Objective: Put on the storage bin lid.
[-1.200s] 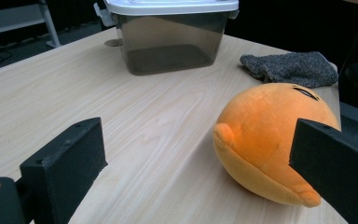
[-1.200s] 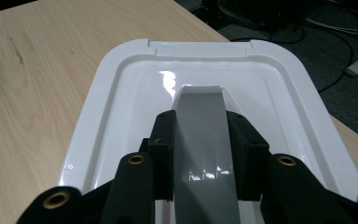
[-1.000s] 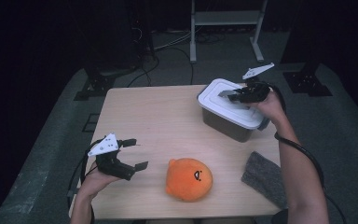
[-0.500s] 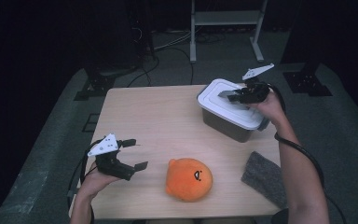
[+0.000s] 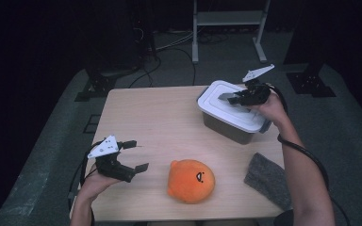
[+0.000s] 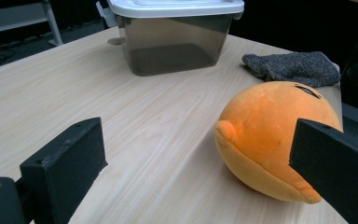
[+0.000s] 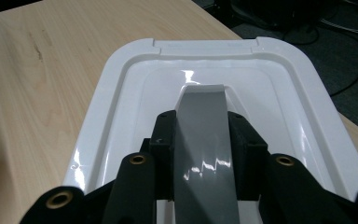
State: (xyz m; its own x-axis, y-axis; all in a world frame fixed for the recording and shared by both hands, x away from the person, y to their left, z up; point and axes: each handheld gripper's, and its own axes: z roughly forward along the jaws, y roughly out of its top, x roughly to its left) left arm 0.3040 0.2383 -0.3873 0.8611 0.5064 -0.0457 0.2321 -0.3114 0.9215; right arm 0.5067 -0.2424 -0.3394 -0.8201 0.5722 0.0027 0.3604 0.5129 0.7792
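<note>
A round orange plush toy (image 5: 191,181) lies near the table's front edge. My left gripper (image 5: 139,155) hovers just left of it, open and holding nothing; in the left gripper view the plush toy (image 6: 275,135) lies ahead between the wide-apart jaws, nearer the right one. A smoky plastic box (image 5: 231,125) with a white lid (image 5: 217,106) stands at the back right. My right gripper (image 5: 227,98) rests over the lid. In the right gripper view its jaws are shut on the lid's grey handle (image 7: 203,121), with the white lid (image 7: 121,107) spread below.
A grey knitted cloth (image 5: 268,176) lies at the front right corner, beside the plush. The wooden table (image 5: 160,117) has open room across its middle and left. Dark floor, cables and a metal stand surround the table.
</note>
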